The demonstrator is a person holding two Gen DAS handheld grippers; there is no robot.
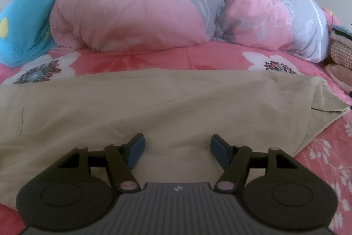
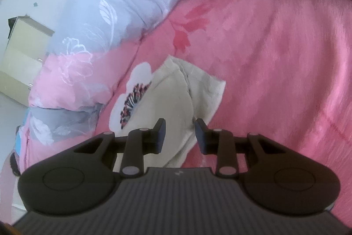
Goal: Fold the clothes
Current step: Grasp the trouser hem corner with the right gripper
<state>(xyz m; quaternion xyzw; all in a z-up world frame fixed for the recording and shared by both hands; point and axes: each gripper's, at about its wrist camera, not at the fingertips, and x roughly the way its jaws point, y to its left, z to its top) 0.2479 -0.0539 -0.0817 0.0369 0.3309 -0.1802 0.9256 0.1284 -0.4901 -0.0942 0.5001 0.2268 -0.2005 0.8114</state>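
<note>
- My left gripper (image 1: 177, 152), jaws spread, hovers over the beige garment (image 1: 154, 102) on the pink bedspread (image 1: 325, 158).
- My right gripper (image 2: 180, 136), jaws parted and pinching nothing, points at its corner.

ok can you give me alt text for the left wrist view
The left gripper hovers with its fingers open and empty over a beige garment spread flat on a pink floral bedspread. Behind it lies a bulky rolled pink and grey quilt, with a blue cloth at its left end.
</note>
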